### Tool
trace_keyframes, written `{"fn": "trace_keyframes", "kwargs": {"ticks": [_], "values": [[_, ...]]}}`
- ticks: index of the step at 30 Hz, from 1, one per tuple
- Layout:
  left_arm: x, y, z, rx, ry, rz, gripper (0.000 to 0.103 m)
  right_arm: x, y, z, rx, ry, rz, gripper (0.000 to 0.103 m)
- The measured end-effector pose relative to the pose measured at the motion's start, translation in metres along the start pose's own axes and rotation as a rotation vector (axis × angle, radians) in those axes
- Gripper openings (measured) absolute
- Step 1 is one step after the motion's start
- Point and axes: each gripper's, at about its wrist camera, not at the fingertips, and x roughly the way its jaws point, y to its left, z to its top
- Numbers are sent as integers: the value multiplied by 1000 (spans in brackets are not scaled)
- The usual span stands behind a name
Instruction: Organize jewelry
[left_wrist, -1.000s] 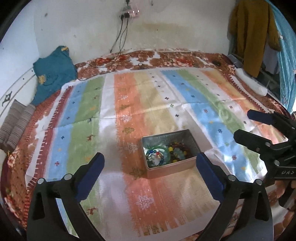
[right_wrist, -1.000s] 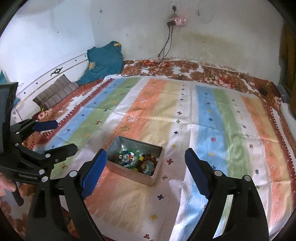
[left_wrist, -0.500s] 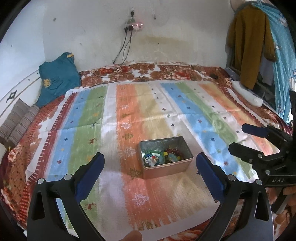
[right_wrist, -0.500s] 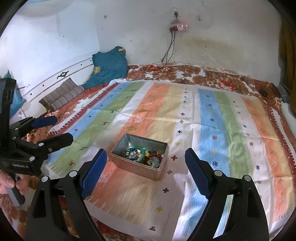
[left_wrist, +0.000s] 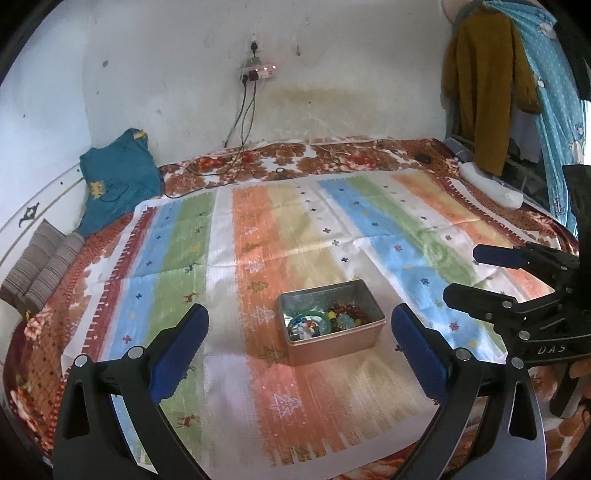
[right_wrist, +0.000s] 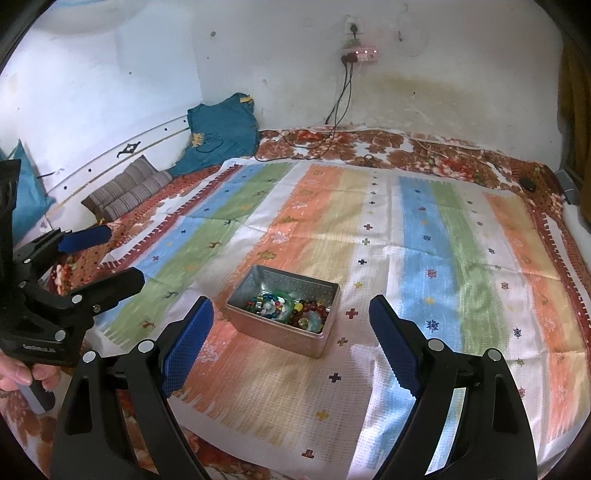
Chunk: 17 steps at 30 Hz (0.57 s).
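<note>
A rectangular metal tin (left_wrist: 334, 341) stands on the striped cloth (left_wrist: 258, 236) spread over the bed. It holds beaded jewelry (left_wrist: 325, 321): a green bangle, red beads and mixed coloured beads. The tin also shows in the right wrist view (right_wrist: 280, 328), with the jewelry (right_wrist: 284, 306) inside. My left gripper (left_wrist: 297, 332) is open and empty, held back from the tin and above the cloth's near part. My right gripper (right_wrist: 291, 321) is open and empty, also held back from the tin. Each gripper shows in the other's view, the right one (left_wrist: 476, 271) and the left one (right_wrist: 110, 254).
A floral bedcover (left_wrist: 332, 157) lies under the cloth. A teal garment (left_wrist: 118, 181) and striped cushions (left_wrist: 40, 262) lie at the back left. Charger cables (left_wrist: 242, 122) hang from a wall socket. Hanging clothes (left_wrist: 484, 88) and a white object (left_wrist: 491, 186) are at the right.
Both grippers have pulled back and tilted up from the tin, so the tin looks smaller and more of the wall shows. Both stay open and empty.
</note>
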Motion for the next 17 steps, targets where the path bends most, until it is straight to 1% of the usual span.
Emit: {"fn": "trace_keyframes", "kwargs": {"ticks": [3, 9, 17], "values": [[0, -3, 1, 12, -6, 11, 97, -1, 0, -1, 2, -1, -1, 86], [-1, -4, 1, 4, -1, -5, 97, -3, -1, -1, 7, -16, -1, 87], [1, -4, 1, 0, 5, -13, 97, -11, -3, -1, 18, -52, -10, 93]]}}
